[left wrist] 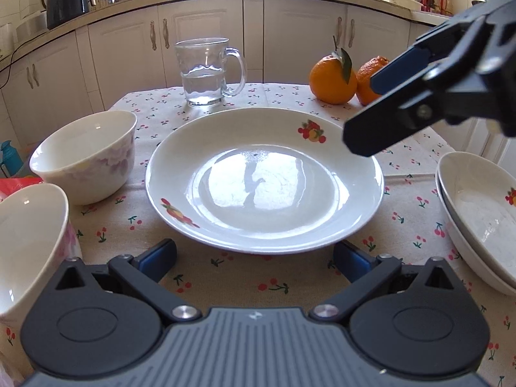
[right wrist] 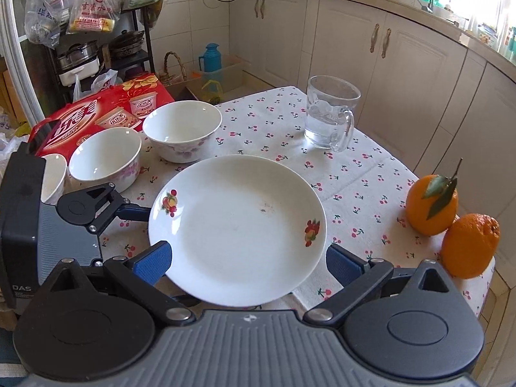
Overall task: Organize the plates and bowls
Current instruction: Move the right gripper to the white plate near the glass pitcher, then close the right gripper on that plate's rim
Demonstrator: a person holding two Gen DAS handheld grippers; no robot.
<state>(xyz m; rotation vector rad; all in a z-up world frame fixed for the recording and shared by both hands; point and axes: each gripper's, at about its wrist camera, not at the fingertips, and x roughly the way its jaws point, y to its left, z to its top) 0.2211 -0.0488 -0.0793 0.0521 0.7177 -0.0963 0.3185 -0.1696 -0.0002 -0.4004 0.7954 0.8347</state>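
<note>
A white plate with fruit prints (left wrist: 264,183) lies on the cherry-print tablecloth; it also shows in the right wrist view (right wrist: 238,229). My left gripper (left wrist: 254,258) is open, its fingers just short of the plate's near rim. My right gripper (right wrist: 248,261) is open, fingers on either side of the plate's near edge; in the left wrist view it (left wrist: 377,109) hovers over the plate's far right rim. Two stacked plates (left wrist: 480,216) sit at the right. Three white bowls stand at the left: one (right wrist: 180,129), a second (right wrist: 106,158), a third (right wrist: 53,174) partly hidden.
A glass mug of water (left wrist: 206,71) stands at the table's far side, also seen in the right wrist view (right wrist: 332,113). Two oranges (left wrist: 335,77) sit at the far right corner. A red carton (right wrist: 96,113) lies beyond the bowls. Kitchen cabinets (left wrist: 200,38) stand behind the table.
</note>
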